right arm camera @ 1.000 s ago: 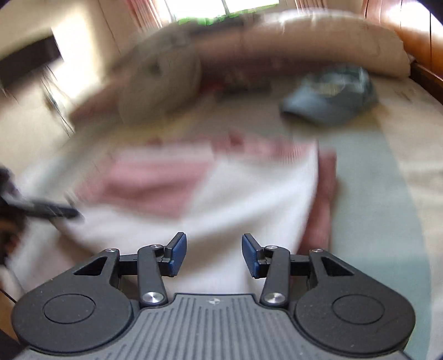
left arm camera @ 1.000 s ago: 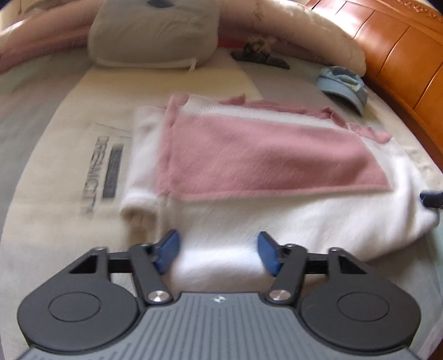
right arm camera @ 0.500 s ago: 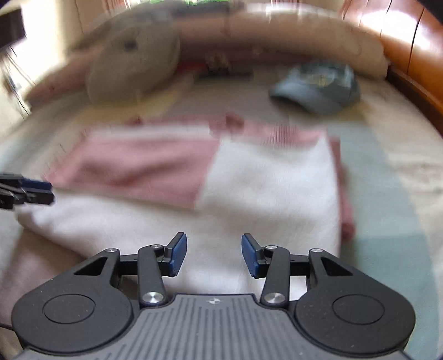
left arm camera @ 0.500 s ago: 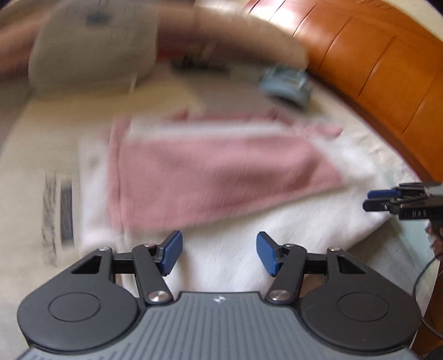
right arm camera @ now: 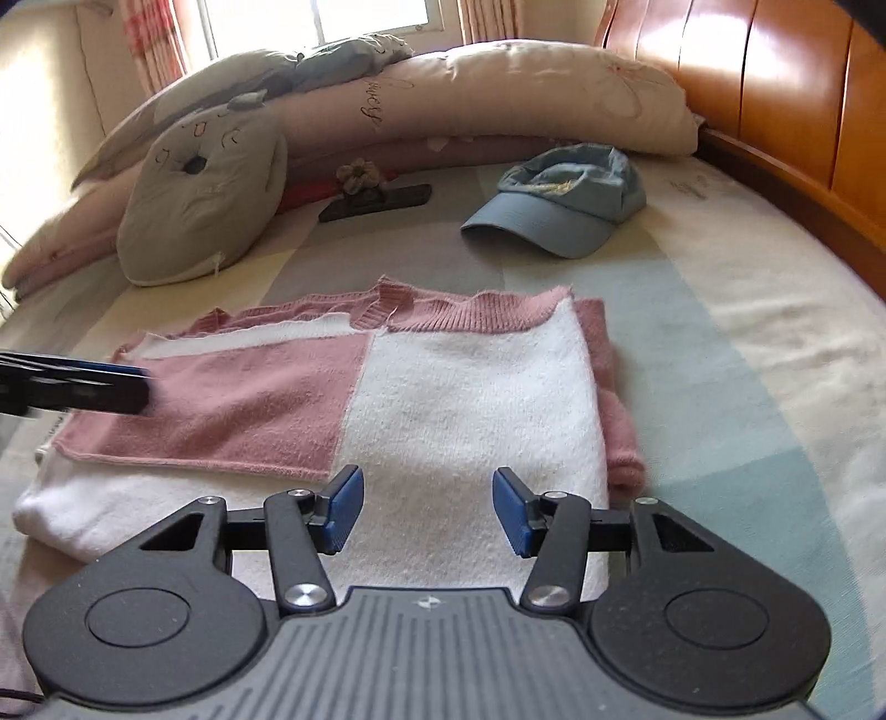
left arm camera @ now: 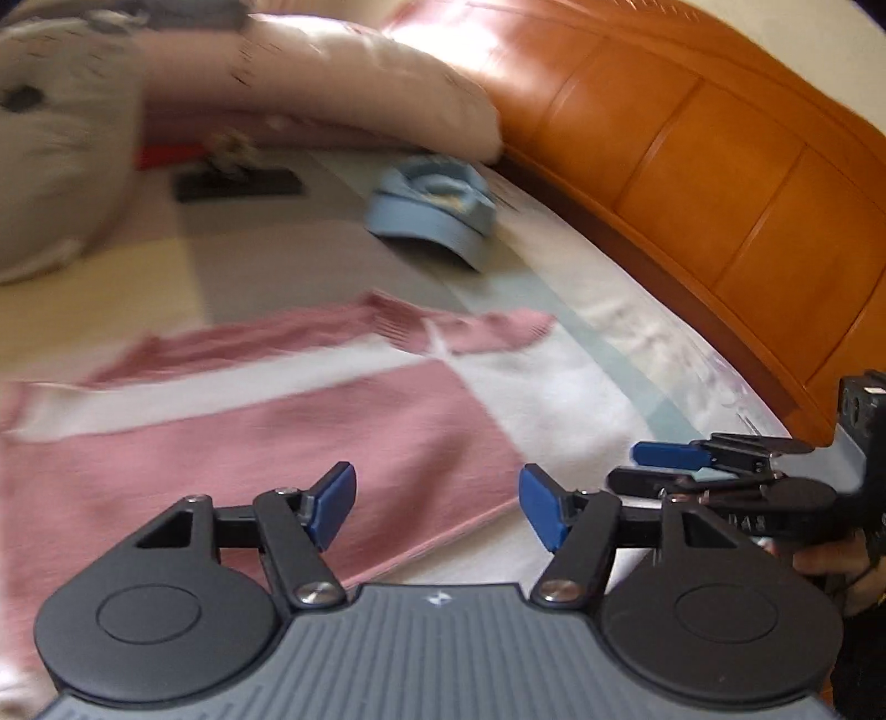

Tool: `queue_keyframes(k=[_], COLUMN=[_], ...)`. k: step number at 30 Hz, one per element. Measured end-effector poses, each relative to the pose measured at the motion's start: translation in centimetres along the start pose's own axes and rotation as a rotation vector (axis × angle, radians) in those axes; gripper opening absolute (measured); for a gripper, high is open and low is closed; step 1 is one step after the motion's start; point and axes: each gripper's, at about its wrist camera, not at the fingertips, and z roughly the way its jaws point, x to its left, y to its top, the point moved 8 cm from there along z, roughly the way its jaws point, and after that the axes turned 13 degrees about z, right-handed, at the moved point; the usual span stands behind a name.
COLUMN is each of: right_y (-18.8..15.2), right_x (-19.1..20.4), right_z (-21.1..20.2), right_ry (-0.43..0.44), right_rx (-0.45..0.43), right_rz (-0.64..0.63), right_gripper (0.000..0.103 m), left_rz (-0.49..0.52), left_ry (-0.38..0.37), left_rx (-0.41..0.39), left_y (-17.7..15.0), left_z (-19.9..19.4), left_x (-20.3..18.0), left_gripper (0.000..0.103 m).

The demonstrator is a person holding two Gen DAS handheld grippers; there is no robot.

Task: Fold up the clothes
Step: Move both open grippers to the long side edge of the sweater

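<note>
Folded pink-and-white sweater (right arm camera: 421, 410) lies mid-bed (right arm camera: 747, 343); blue cap (right arm camera: 559, 216) nearer the headboard edge, gray cushion (right arm camera: 205, 205) and pillows at the far edge.

I'm working in a home bedroom. I see a bed (right arm camera: 747, 310) spread with a pale patchwork cover, and a curved orange wooden headboard (right arm camera: 786, 94) along its right side. A long bolster (right arm camera: 498, 94) and a grey round cushion (right arm camera: 205, 205) lie at the far edge, under a window (right arm camera: 371, 16) with checked curtains (right arm camera: 158, 44). A blue cap (right arm camera: 559, 205) lies on the cover, with a sweater (right arm camera: 443, 399) spread nearer me.
</note>
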Motion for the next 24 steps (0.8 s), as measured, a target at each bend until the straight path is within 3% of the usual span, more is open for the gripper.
queue_keyframes(k=[4, 7, 11, 16, 19, 24], right_y=[-0.7, -0.8, -0.8, 0.2, 1.4, 3.3], right_x=[-1.4, -2.6, -3.4, -3.4, -3.6, -4.0], right_z=[0.5, 0.6, 0.2, -1.2, 0.5, 3.2], right_ry=[-0.009, 0.018, 0.067, 0.128, 0.126, 0.121], right_rx=[0.022, 0.032, 0.040, 0.009, 0.016, 0.028], right_rz=[-0.034, -0.020, -0.011, -0.021, -0.021, -0.020], right_gripper=[0.057, 0.057, 0.057, 0.062, 0.065, 0.066], left_rz=[-0.054, -0.103, -0.128, -0.094, -0.119, -0.283], left_ry=[0.147, 0.217, 0.275, 0.242, 0.312, 0.396], left_rx=[0.059, 0.036, 0.041, -0.009, 0.000, 0.035], left_y=[-0.8, -0.4, 0.6, 0.9, 0.2, -3.4], left_z=[3.2, 3.2, 2.0, -0.5, -1.5, -3.2], left_x=[2.6, 4.6, 4.6, 3.2, 5.0, 9.1], left_gripper=[0.061, 0.060, 0.060, 0.068, 0.067, 0.068])
